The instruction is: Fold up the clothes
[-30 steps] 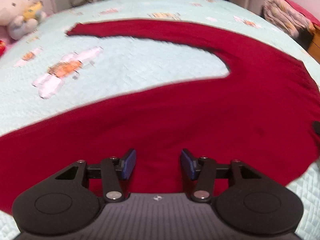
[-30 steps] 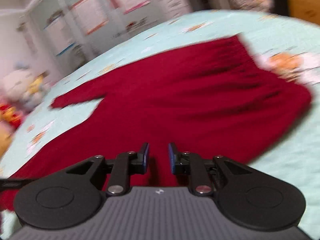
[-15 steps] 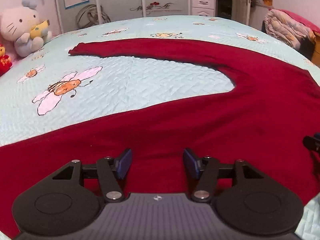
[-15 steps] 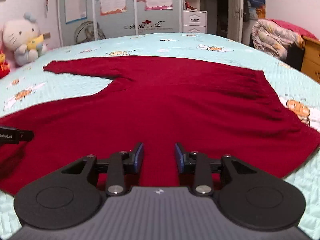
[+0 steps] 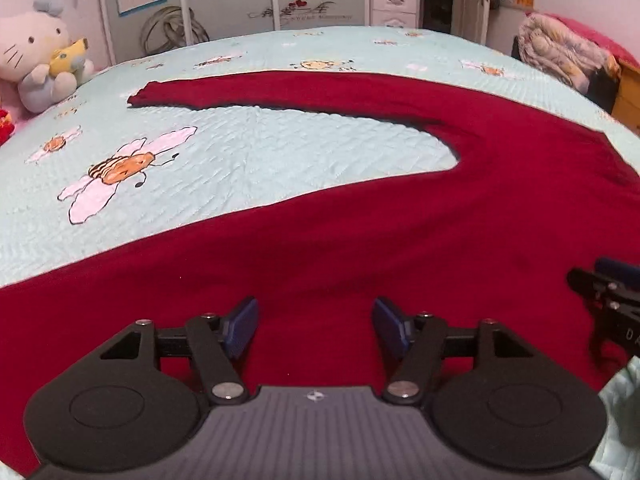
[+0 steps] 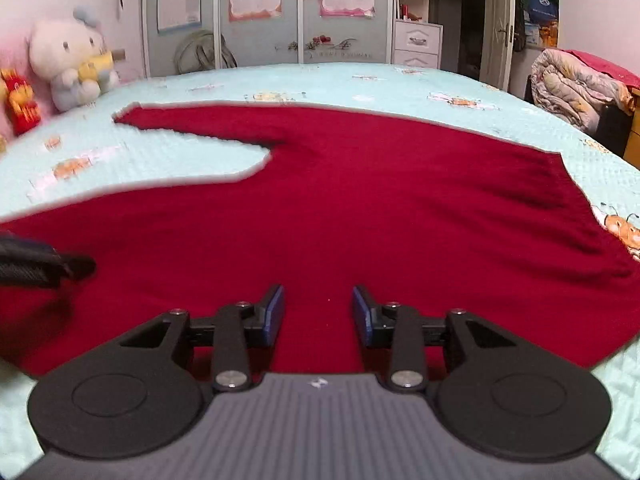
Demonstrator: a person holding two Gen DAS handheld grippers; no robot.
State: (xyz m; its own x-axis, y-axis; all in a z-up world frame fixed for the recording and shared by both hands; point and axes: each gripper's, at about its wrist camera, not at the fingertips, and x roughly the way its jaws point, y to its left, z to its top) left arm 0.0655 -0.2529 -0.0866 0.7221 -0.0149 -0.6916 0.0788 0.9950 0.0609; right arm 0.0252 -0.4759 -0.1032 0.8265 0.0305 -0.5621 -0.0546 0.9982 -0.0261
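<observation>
A dark red knitted sweater (image 5: 360,232) (image 6: 360,208) lies spread flat on the bed, one long sleeve (image 5: 248,90) stretched toward the far left. My left gripper (image 5: 315,326) hovers just over the sweater's near edge, its jaws opening with no cloth between the blue pads. Over the sweater's body, my right gripper (image 6: 318,314) has its jaws opening too, nothing pinched between them. Each gripper shows at the edge of the other's view: the right one (image 5: 612,292) and the left one (image 6: 36,264).
The bed (image 5: 240,160) has a pale blue quilt with bee and flower prints. Plush toys (image 6: 72,64) sit at the far left. A wardrobe (image 6: 260,12) and white drawers (image 6: 418,44) stand behind the bed. Bundled bedding (image 6: 576,84) lies at the right.
Both grippers' jaws have spread wider. The right gripper's view rolled back to level and slid across the sweater. The left gripper has hardly moved.
</observation>
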